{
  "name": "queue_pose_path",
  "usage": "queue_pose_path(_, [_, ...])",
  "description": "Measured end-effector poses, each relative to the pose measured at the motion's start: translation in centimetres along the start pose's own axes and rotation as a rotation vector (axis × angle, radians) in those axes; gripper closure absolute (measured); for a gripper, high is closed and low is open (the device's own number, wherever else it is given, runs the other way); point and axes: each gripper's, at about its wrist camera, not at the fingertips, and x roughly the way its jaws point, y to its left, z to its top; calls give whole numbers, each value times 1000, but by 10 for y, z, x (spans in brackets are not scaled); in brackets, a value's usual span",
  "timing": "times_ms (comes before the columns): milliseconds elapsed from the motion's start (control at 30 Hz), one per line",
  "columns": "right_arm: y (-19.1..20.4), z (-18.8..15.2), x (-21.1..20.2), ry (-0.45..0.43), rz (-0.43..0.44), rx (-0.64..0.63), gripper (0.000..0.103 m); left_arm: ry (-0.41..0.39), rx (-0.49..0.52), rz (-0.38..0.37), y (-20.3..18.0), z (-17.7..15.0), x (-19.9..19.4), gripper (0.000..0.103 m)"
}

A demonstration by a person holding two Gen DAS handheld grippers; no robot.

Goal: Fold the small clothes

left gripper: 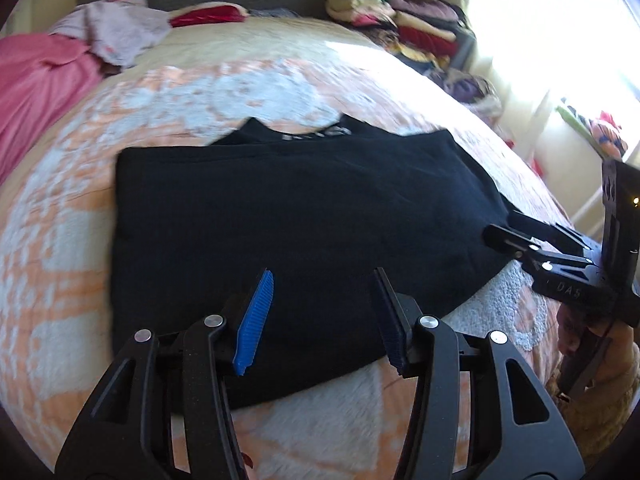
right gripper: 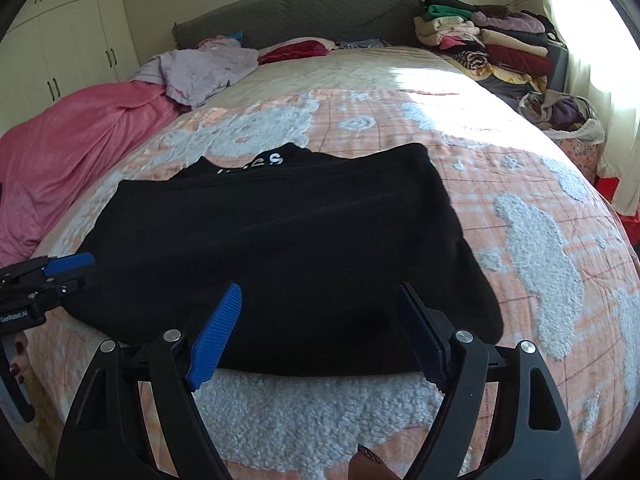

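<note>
Nearest the lens in both wrist views, the black linkage arms and ribbed blue pads are filling the lower frame. Behind them, the bed [right gripper: 460, 128] with its peach-and-white fleece blanket is spreading across almost the whole picture. Lying flat at frame centre on that blanket is the black garment [right gripper: 280, 248], folded, with white lettering showing at its far edge. A pink sheet [right gripper: 72, 148] is bunching at the left edge, and stacked folded clothes [right gripper: 492, 44] are sitting in the upper right. The right gripper [right gripper: 320, 332] is standing wide over the garment's near hem, nothing between its pads. The left gripper [left gripper: 324, 312] is hovering partly spread above the garment's near edge, also gripping nothing; in the right wrist view it is appearing at the left edge.
</note>
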Motion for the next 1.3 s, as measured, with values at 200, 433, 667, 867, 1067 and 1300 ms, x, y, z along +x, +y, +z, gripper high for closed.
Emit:
queue_pose_path(200, [5, 8, 28, 37, -40, -35, 24, 75, 59, 45, -16, 25, 54, 56])
queue_pose_path(433, [-5, 26, 54, 60, -59, -17, 19, 94, 19, 69, 1, 53, 83, 50])
queue_pose_path(667, [-15, 51, 83, 99, -102, -1, 19, 74, -47, 63, 27, 65, 89, 50])
queue_pose_path(867, [-18, 67, 101, 121, -147, 10, 19, 54, -92, 33, 44, 67, 88, 50])
queue_pose_path(1067, [-28, 72, 105, 105, -177, 52, 19, 34, -99, 53, 51, 61, 77, 50])
queue_pose_path(1300, [-44, 67, 91, 88, -175, 125, 18, 28, -110, 86, 65, 54, 62, 50])
